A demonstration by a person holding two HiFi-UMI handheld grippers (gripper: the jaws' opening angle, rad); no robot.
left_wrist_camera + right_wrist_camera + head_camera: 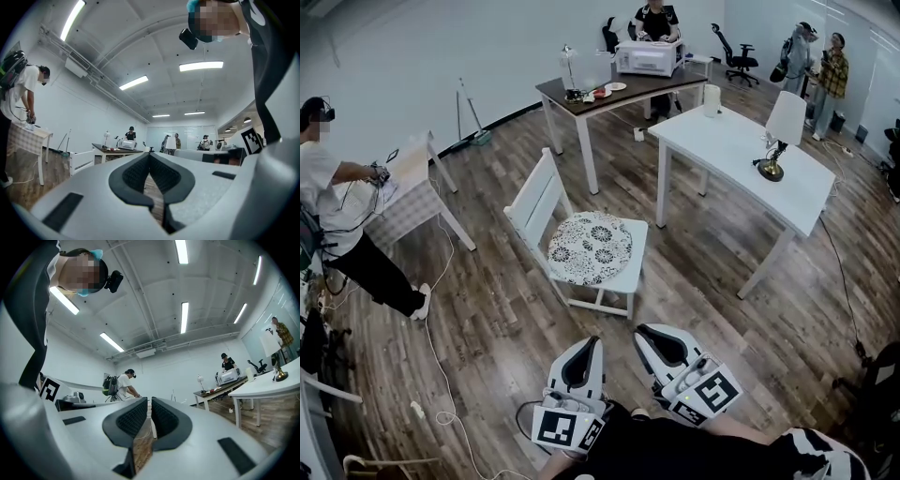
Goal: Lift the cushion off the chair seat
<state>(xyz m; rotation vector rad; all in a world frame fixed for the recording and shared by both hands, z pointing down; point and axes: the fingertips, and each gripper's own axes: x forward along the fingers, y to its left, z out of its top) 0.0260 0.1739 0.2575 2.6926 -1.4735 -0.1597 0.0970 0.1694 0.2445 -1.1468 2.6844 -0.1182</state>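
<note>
The round cushion (589,248), white with a dark floral print, lies flat on the seat of a white wooden chair (539,197) in the middle of the head view. Both grippers hang low in front of the chair, short of the seat and not touching it. My left gripper (592,342) points toward the chair's front edge, jaws shut and empty; its own view (149,155) shows the dark pads meeting at the tips. My right gripper (645,331) sits just right of it, also shut on nothing, its pads (136,418) nearly together. The cushion is not visible in either gripper view.
A white table (741,155) with a lamp (780,131) stands right of the chair. Behind it is a brown table (581,94) carrying a microwave (649,58). A person (333,202) works at a small cloth-covered table (408,192) on the left. Cables (441,361) trail over the wooden floor.
</note>
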